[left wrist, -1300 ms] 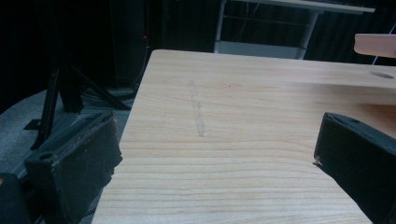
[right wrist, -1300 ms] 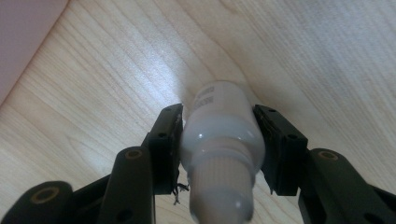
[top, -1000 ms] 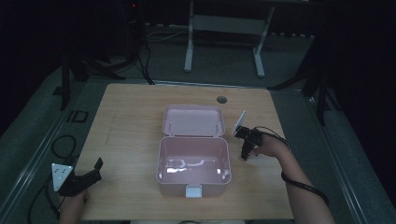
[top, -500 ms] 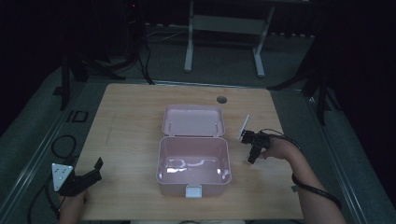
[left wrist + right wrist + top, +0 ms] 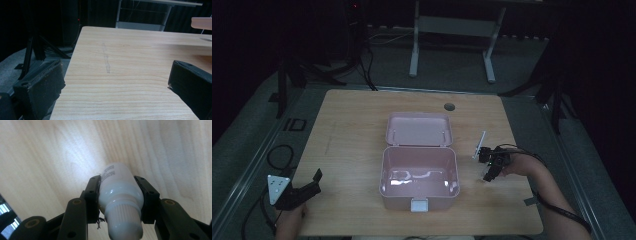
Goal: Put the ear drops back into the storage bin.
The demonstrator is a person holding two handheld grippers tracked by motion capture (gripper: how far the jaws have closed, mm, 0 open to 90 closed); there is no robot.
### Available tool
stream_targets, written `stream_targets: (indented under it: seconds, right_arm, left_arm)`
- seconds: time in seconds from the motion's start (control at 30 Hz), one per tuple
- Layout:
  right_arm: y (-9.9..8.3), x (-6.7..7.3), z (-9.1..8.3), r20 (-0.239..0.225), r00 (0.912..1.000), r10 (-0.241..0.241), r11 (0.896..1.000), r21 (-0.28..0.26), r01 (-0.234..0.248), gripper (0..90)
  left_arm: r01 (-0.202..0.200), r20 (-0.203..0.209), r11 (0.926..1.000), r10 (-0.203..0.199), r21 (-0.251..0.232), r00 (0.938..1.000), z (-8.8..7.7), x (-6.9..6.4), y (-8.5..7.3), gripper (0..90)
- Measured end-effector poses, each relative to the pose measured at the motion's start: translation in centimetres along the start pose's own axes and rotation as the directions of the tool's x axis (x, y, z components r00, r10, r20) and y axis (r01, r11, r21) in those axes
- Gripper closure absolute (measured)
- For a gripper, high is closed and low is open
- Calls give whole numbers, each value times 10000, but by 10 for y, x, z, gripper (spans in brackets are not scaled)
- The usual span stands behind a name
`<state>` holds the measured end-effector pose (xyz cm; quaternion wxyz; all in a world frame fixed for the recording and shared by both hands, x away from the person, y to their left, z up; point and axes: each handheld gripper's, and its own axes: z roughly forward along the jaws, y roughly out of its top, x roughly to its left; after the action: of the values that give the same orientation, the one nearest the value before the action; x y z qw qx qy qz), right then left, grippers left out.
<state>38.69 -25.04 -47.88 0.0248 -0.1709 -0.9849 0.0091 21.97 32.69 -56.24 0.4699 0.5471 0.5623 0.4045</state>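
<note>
My right gripper point(image 5: 488, 170) hovers just right of an open pink box point(image 5: 384, 172), held by a hand that comes in from the lower right. In the right gripper view, the right gripper point(image 5: 117, 185) is shut on a small white bottle point(image 5: 120, 195) with a ribbed cap, printed label end pointing down at the wooden table. The box's lid point(image 5: 419, 129) lies flat behind it, and the inside looks bare. My left gripper point(image 5: 315, 183) rests at the table's near left corner. In its own view the left gripper point(image 5: 115, 82) stands open, with bare wood between the jaws.
The wooden table point(image 5: 347, 130) has a round cable hole point(image 5: 449, 106) near its far edge. A table frame point(image 5: 452, 25) stands on the dark floor beyond. Cables point(image 5: 277, 155) lie on the floor at the left. The lid's pink edge point(image 5: 201, 23) pokes in at the upper right.
My right gripper has drifted right and toward the near edge, away from the box, still holding the bottle. The left gripper has stayed put.
</note>
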Motion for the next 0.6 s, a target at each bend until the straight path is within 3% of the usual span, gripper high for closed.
stream_targets:
  seconds: [0.17, 0.23, 0.3, 0.37, 0.5, 0.6]
  right_arm:
    - [-7, 6, 0, -98, 9983, -582, 9982, -132, 581, 595]
    - [-9, 10, -1, -17, 9946, -1040, 9942, -290, 1039, 594]
    - [-12, 14, -1, -221, 9902, -1378, 9894, -493, 1366, 594]
    - [-13, 18, -1, -64, 9867, -1621, 9862, -354, 1618, 594]
    - [-15, 27, -2, 325, 9753, -2184, 9758, 96, 2182, 595]
    - [-15, 35, -3, 576, 9613, -2696, 9629, 269, 2684, 595]
  left_arm:
    - [5, -6, 10000, -5, -2, 10000, 0, 0, 0, 5]
    - [6, -7, 10000, -6, 0, 10000, 0, 0, 0, 5]
    - [7, -4, 10000, -7, 3, 10000, 0, 0, 0, 5]
    - [9, -21, 10000, -9, -6, 10000, 0, 0, 0, 5]
    - [-3, -44, 10000, 3, -20, 10000, 0, 0, 0, 5]
    - [8, -46, 10000, -8, -3, 10000, 0, 0, 0, 5]
